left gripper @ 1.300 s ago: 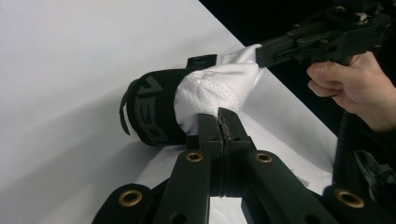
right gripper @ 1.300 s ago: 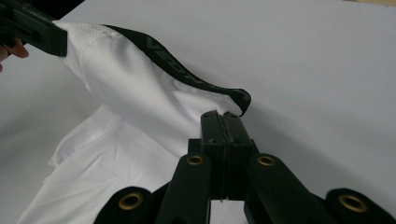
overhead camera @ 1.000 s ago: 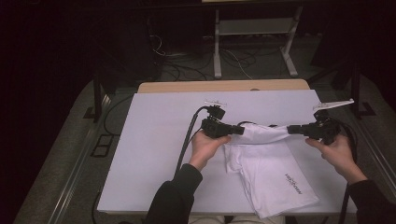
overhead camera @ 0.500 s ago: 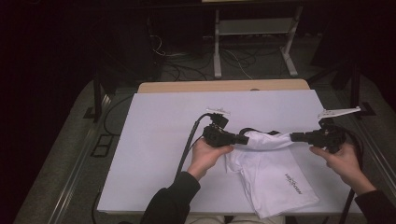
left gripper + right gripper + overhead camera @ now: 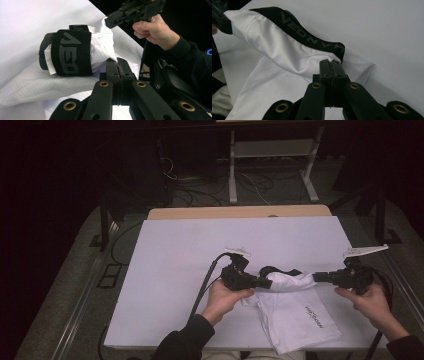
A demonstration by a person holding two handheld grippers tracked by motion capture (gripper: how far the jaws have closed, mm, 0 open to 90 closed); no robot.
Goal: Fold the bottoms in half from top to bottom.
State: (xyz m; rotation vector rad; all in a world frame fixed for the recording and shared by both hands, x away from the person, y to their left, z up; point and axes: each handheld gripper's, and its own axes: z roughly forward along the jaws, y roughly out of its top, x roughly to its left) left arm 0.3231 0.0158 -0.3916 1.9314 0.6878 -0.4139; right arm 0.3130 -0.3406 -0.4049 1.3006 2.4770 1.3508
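While both sets of fingers, left gripper (image 5: 264, 282) and right gripper (image 5: 320, 277), clamp shorts (image 5: 295, 312) waistband near desk (image 5: 175, 250) front edge: lifted, folding unfinished.

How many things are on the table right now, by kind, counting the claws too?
White garment with a black waistband: 1
Claws, left claw and right claw, each shut on the garment: 2
White table sheet: 1
Total: 4
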